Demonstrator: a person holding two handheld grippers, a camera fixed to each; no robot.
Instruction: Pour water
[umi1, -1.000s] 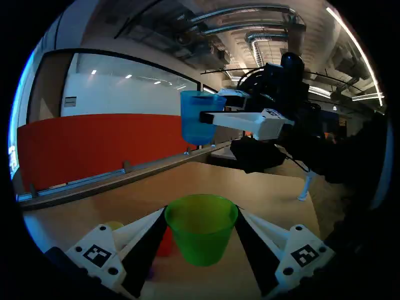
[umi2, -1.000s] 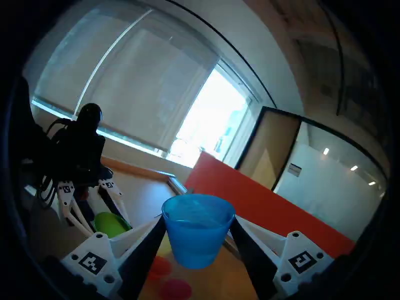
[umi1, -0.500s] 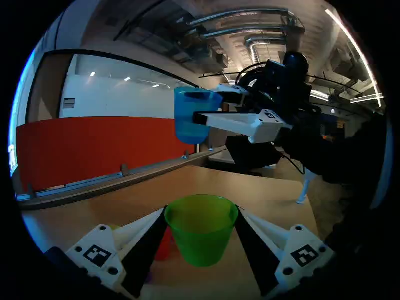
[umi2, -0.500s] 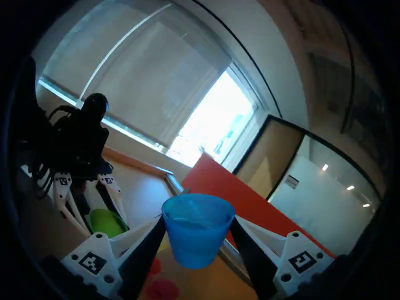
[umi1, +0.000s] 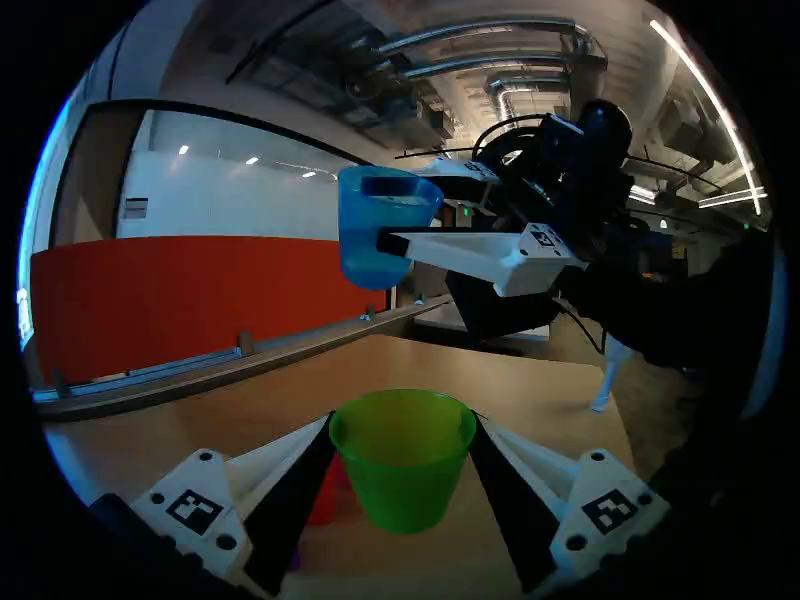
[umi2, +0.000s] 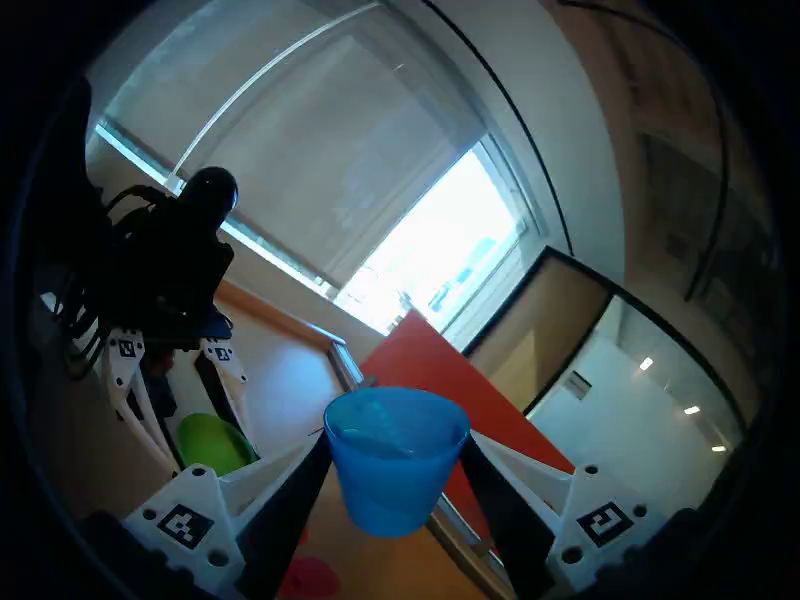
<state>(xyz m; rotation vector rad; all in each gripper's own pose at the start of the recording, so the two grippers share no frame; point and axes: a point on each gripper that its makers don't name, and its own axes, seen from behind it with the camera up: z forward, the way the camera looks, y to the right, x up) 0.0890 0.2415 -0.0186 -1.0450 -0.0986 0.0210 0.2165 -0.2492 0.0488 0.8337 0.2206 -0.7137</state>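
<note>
gripping a translucent green plastic cup (umi1: 403, 470), the left tongs (umi1: 403, 432) press one white finger (umi1: 285, 470) against each of its sides, so they are closed on it. the cup stands upright between the fingertips, mouth up, over the light wooden tabletop (umi1: 230, 400). a red round object (umi1: 325, 492) sits on the tabletop just behind the left finger of these tongs, partly hidden by it.

ahead of the left tongs and higher than the green cup, the right tongs (umi1: 400, 205) hold a translucent blue plastic cup (umi1: 378, 235). it leans slightly and is well apart from the green cup, forward of it and a little to its left. a dark sleeve (umi1: 650, 310) trails off behind these tongs to the right. beyond the blue cup runs a long red wall panel (umi1: 180, 290).

in the right gripper view, the right tongs (umi2: 397, 440) clamp the blue cup (umi2: 397, 475) from both sides, closed on it. a faint liquid line shows inside its rim. low and to the left of these tongs, farther off, the left tongs (umi2: 205, 440) point down with the green cup (umi2: 208, 448) between their fingers. a flat red disc (umi2: 310, 578) lies on the tabletop under the left finger of the right tongs. a bright window (umi2: 440, 250) glows above the blue cup.
</note>
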